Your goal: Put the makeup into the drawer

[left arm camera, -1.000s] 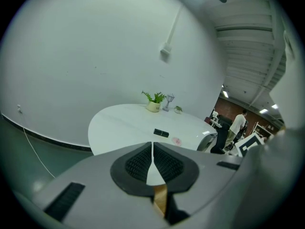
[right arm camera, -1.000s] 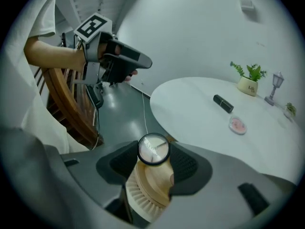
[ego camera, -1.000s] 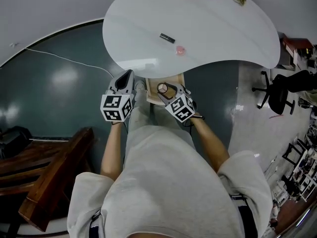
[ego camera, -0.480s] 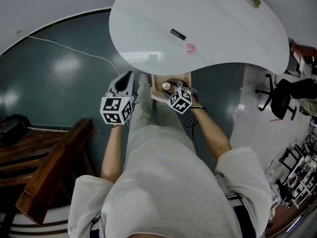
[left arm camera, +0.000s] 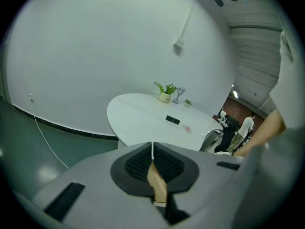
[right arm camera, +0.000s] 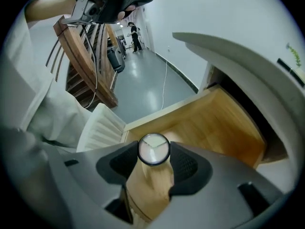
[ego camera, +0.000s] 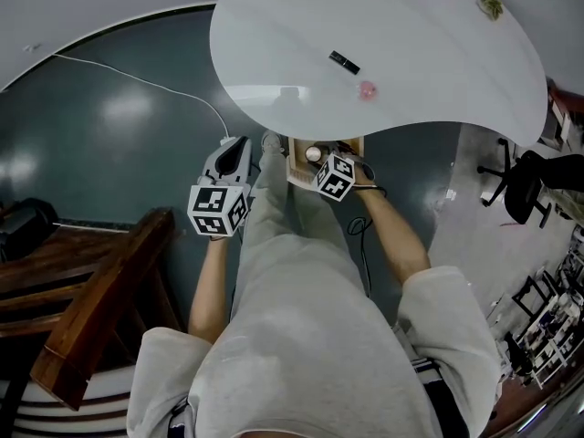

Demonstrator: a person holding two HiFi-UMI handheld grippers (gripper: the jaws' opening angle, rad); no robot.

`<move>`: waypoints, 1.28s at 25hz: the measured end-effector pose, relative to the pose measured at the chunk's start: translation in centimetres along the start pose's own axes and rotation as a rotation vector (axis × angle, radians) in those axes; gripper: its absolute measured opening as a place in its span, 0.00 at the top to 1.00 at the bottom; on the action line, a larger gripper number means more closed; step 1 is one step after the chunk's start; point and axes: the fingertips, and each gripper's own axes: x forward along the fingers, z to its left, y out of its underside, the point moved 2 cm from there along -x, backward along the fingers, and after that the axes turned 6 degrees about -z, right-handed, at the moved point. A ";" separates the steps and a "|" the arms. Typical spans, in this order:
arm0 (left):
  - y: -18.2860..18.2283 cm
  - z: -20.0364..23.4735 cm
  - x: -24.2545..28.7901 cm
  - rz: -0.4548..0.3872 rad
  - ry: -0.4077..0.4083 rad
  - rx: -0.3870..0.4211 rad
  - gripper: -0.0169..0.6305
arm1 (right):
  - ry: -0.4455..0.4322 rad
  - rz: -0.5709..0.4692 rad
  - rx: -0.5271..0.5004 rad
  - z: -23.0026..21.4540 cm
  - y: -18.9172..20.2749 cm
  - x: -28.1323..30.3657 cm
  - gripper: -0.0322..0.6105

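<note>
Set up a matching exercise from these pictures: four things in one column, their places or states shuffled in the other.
1. round makeup jar
2. wooden drawer
3. black makeup stick
4. left gripper

A. pulled open under the white table
B. jaws together, nothing between them
C. clamped in the right gripper
D. lying on top of that table

Pairs: 1-C, 2-A, 3-D, 4-B

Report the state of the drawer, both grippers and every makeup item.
drawer, open.
right gripper, shut on round jar, over the drawer.
left gripper, shut, empty.
black tube, lying on table.
pink item, lying on the table.
</note>
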 end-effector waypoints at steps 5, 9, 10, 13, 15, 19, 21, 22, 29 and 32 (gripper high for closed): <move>0.6 0.7 0.3 0.012 -0.007 -0.011 0.95 | -0.038 0.046 -0.034 -0.2 0.9 1.8 0.63; 1.0 1.2 0.5 0.028 -0.016 -0.011 0.95 | -0.065 0.083 -0.067 -0.5 1.3 3.3 0.63; 1.1 1.4 0.6 0.030 -0.019 -0.012 0.95 | -0.073 0.090 -0.069 -0.5 1.4 3.7 0.63; 1.2 1.6 0.9 0.038 -0.025 -0.013 0.95 | -0.089 0.110 -0.084 -0.7 1.7 5.0 0.63; 1.4 1.8 1.0 0.044 -0.028 -0.012 0.95 | -0.092 0.122 -0.097 -0.8 2.0 5.9 0.63; 1.8 2.2 1.0 0.057 -0.032 -0.013 0.95 | -0.101 0.143 -0.108 -0.7 2.6 7.5 0.63; 1.9 2.5 1.1 0.057 -0.035 -0.012 0.95 | -0.105 0.148 -0.110 -0.9 2.6 8.0 0.63; 1.9 2.7 1.1 0.056 -0.037 -0.012 0.95 | -0.108 0.150 -0.116 -0.9 2.5 8.3 0.63; 2.9 3.0 1.4 0.068 -0.034 -0.019 0.95 | -0.137 0.198 -0.193 -1.0 3.5 9.8 0.63; 3.4 2.9 1.4 0.074 -0.029 -0.023 0.95 | -0.143 0.207 -0.202 -1.0 4.0 10.2 0.62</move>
